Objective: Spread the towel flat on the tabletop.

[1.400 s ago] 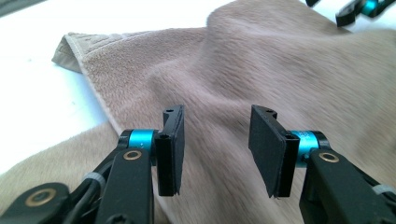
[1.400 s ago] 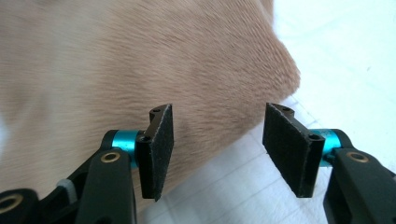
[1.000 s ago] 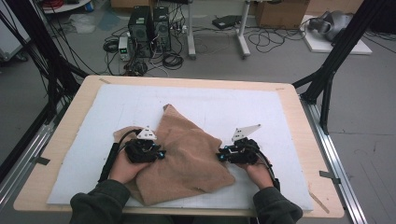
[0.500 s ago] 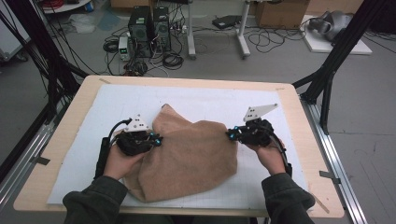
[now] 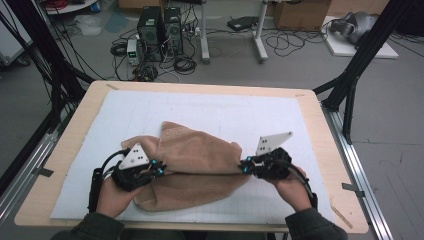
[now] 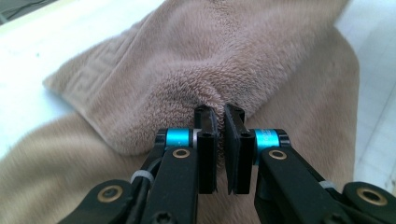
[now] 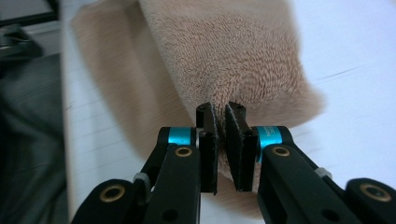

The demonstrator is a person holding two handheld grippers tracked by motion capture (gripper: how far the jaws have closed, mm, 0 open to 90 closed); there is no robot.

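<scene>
A tan terry towel [image 5: 197, 165] lies crumpled near the front of a white mat [image 5: 280, 117] on a wooden table [image 5: 70, 135] — pinched at both ends. The left gripper [image 5: 159, 167] is clamped on a fold at the towel's left side, its jaws nearly together with pile bunched between them. The right gripper [image 5: 245, 166] is likewise closed on the towel's right edge — cloth stretched between the two. A border with a key pattern [image 6: 98, 74] shows in the left gripper view.

Grey floor [image 5: 300, 60] behind the table [image 5: 210, 89] — cables [image 5: 185, 64], computer towers [image 5: 160, 25].
</scene>
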